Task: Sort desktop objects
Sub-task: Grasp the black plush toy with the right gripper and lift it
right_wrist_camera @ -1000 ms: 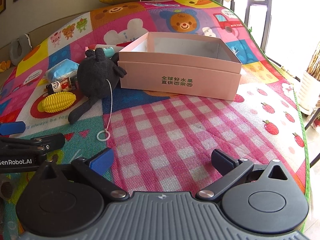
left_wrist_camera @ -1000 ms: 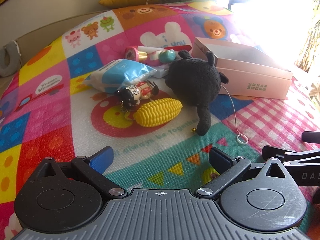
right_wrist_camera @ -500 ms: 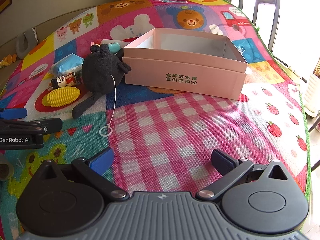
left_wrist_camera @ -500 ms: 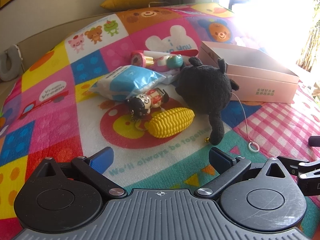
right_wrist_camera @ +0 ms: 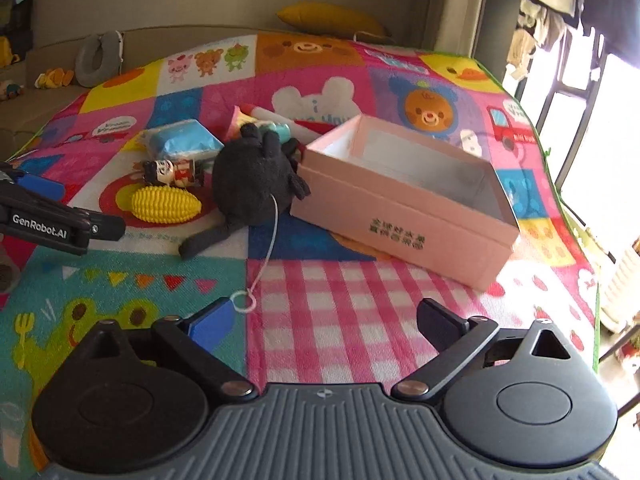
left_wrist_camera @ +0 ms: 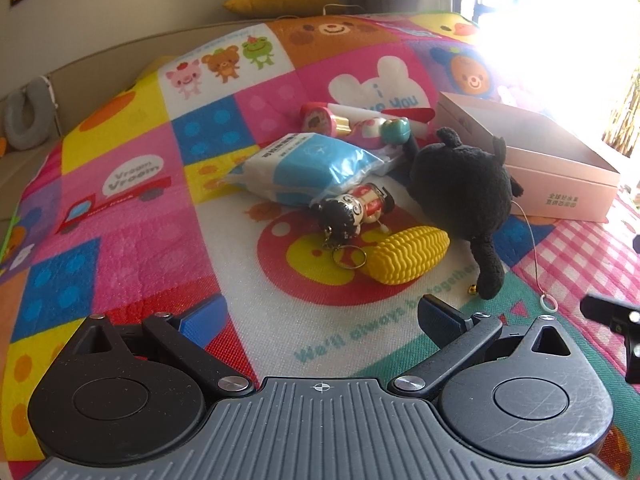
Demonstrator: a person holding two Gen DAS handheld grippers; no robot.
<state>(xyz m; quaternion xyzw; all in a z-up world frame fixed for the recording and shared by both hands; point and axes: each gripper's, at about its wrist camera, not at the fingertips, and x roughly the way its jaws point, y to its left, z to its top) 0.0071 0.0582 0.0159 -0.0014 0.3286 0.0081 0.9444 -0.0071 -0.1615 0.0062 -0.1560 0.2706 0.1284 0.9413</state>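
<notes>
Jaws wide and empty on the left gripper (left_wrist_camera: 322,314), hovering over the play mat (left_wrist_camera: 120,208). At its twelve o'clock sits the yellow corn toy (left_wrist_camera: 408,255), the black plush (left_wrist_camera: 464,188) touching at one, the pink box (right_wrist_camera: 404,196) beyond at two. The right gripper (right_wrist_camera: 326,322) is closing, nothing between its jaws.

You have bare play mat (right_wrist_camera: 360,300) ahead of your right claw (right_wrist_camera: 324,320), up to the pink box (right_wrist_camera: 404,216). The black plush toy (right_wrist_camera: 256,184) touches the box's left corner, closing that side. Ahead of your left claw (left_wrist_camera: 320,316), the yellow corn (left_wrist_camera: 408,254) and doll keychain (left_wrist_camera: 352,210) block the way.
</notes>
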